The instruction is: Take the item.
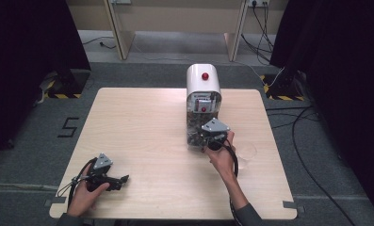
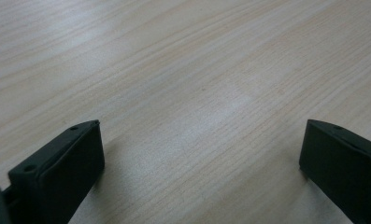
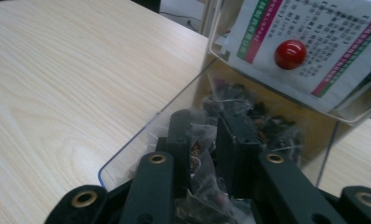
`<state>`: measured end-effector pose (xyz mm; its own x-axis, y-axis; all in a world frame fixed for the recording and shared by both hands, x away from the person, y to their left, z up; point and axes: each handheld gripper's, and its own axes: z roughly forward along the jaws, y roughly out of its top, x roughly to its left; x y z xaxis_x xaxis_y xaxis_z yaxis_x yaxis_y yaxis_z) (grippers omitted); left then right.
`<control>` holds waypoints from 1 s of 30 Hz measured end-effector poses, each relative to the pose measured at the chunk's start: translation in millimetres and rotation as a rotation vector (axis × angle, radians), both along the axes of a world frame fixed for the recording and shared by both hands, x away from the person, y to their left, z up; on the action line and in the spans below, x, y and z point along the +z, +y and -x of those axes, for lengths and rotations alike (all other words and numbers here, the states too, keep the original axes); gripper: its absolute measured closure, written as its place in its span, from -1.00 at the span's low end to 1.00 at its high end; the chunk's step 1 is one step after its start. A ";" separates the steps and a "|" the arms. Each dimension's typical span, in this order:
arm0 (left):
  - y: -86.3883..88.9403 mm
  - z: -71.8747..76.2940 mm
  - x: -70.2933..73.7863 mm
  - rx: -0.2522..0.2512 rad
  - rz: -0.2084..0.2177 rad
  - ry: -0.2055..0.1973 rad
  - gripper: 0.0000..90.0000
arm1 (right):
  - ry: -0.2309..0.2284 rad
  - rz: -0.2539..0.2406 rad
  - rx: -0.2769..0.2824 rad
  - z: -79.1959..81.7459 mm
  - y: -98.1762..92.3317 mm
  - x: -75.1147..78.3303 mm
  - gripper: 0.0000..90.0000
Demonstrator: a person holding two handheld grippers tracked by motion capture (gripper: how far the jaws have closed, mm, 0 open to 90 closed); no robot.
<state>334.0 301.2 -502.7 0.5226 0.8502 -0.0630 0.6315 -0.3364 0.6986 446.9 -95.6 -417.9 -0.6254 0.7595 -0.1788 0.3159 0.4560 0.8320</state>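
Right gripper view: right tool [image 3: 206, 140] slightly apart among packets [image 3: 206, 186]; dispenser [image 3: 309, 51] label unreadable.

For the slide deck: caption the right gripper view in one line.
Right gripper reaches into the clear dispenser bin, its jaws around small clear packets, below a red knob.

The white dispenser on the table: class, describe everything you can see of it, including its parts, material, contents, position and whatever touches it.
The dispenser stands upright toward the far middle of the wooden table. It has a rounded, glossy white top with a red knob. Below is a clear plastic bin, open at the front, holding small dark packets in clear wrap. A printed label with a second red knob sits above the opening. The right gripper reaches into the bin, its jaws among the packets.
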 end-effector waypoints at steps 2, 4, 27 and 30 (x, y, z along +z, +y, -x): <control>0.0 0.0 0.0 0.000 0.000 0.000 -1.00 | 0.013 0.030 -0.017 1.2 0.5 -0.6 0.62; 0.0 0.0 0.0 0.000 0.000 0.000 -1.00 | 0.037 0.096 -0.039 1.8 1.9 -4.7 0.50; 0.0 0.0 0.0 0.000 0.000 0.000 -1.00 | -0.003 0.068 -0.056 6.4 -2.8 6.3 0.90; 0.0 0.0 0.0 0.000 0.000 0.000 -1.00 | -0.063 0.048 -0.053 11.3 -6.9 20.7 0.90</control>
